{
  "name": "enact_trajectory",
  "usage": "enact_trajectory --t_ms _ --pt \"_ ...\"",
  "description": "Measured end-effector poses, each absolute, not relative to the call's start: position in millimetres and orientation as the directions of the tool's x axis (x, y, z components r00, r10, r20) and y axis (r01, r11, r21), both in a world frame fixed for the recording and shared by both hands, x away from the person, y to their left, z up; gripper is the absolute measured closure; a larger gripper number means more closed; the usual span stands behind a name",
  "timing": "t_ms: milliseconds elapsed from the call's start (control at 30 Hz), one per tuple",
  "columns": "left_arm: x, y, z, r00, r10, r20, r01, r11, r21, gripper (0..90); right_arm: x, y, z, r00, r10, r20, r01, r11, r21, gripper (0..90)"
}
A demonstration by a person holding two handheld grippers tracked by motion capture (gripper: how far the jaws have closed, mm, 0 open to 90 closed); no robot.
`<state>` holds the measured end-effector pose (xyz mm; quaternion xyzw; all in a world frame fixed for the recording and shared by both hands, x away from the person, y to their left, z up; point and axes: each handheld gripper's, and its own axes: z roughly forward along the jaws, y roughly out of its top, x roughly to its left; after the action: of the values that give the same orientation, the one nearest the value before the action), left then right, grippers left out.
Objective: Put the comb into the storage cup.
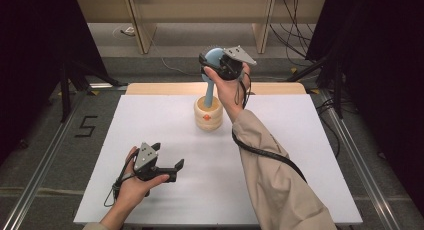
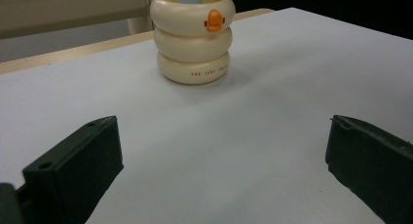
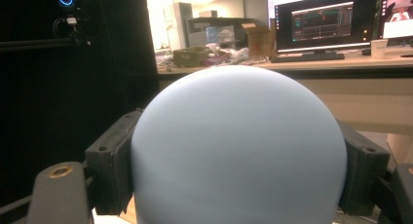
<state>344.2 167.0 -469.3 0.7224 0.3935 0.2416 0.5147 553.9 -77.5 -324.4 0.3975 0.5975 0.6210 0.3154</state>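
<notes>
The right gripper (image 1: 216, 65) is clamped on the round blue head (image 1: 214, 56) of a brush-like tool, its jaws wide apart because the head is broad; in the right gripper view the two black jaws press against either side of the pale blue dome (image 3: 238, 151), which hides whatever lies beyond its middle. Seen from above, the head sits raised over the far middle of the table, and its blue handle (image 1: 208, 92) runs down from the gripper into a cream holder (image 1: 208, 115) made of three stacked rings. The holder stands upright on the white table (image 1: 150, 120), directly below the right gripper and near the far edge. Its top ring carries a small orange duck-bill mark (image 2: 214, 20), and the bottom ring bears a line of small dark lettering (image 2: 209, 73) that seems to begin with "THE" but is too fine to read further. On the floor to the left of the table a dark "5" (image 1: 86, 126) is marked. The left gripper (image 1: 167, 169) rests low over the near left part of the table, well apart from the holder, its jaws spread wide with only bare table between them and pointed toward the holder.
</notes>
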Motion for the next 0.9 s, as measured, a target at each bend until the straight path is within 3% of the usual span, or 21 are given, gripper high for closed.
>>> enact_trajectory --t_ms 900 --pt "343.8 167.4 -468.8 0.567 0.822 -0.054 0.318 -0.157 0.935 0.0 555.7 -73.1 -340.7 -0.478 0.874 0.094 0.082 -0.062 0.995 20.8"
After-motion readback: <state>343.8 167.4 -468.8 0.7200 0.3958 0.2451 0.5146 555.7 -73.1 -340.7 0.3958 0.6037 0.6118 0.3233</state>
